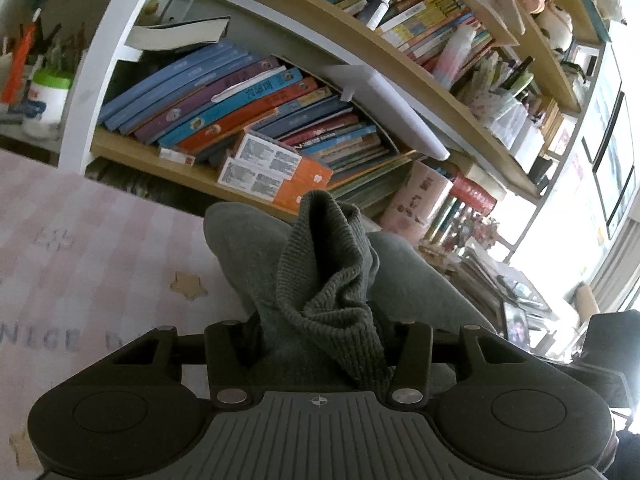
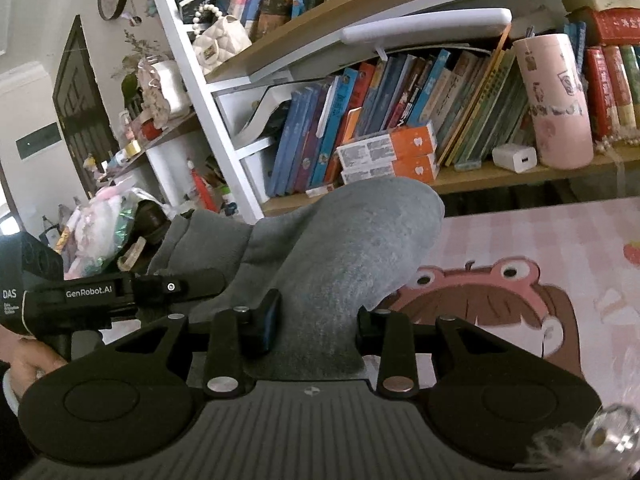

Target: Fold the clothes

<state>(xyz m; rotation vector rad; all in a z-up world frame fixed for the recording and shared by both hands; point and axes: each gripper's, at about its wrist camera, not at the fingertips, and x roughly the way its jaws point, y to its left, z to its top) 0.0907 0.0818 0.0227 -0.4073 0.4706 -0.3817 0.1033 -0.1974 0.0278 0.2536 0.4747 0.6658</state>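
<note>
A grey garment [image 1: 404,268] with a ribbed knit edge [image 1: 320,264] is held up off the pink mat [image 1: 80,240]. My left gripper [image 1: 322,346] is shut on the bunched ribbed edge, which hides its fingertips. In the right wrist view the same grey garment [image 2: 352,240] rises in a hump between the two grippers. My right gripper [image 2: 318,322] is shut on a plain fold of it, pads pressing from both sides. The left gripper [image 2: 208,284] shows at the left of that view, held by a hand [image 2: 24,364], its tips in the fabric.
A crowded bookshelf [image 1: 240,100] stands just behind the mat. On its lowest board are orange boxes [image 2: 388,156], a pink cup [image 2: 556,100] and a white charger [image 2: 514,157]. The pink mat [image 2: 540,240] with a cartoon print lies to the right. Clutter fills the far left [image 2: 112,220].
</note>
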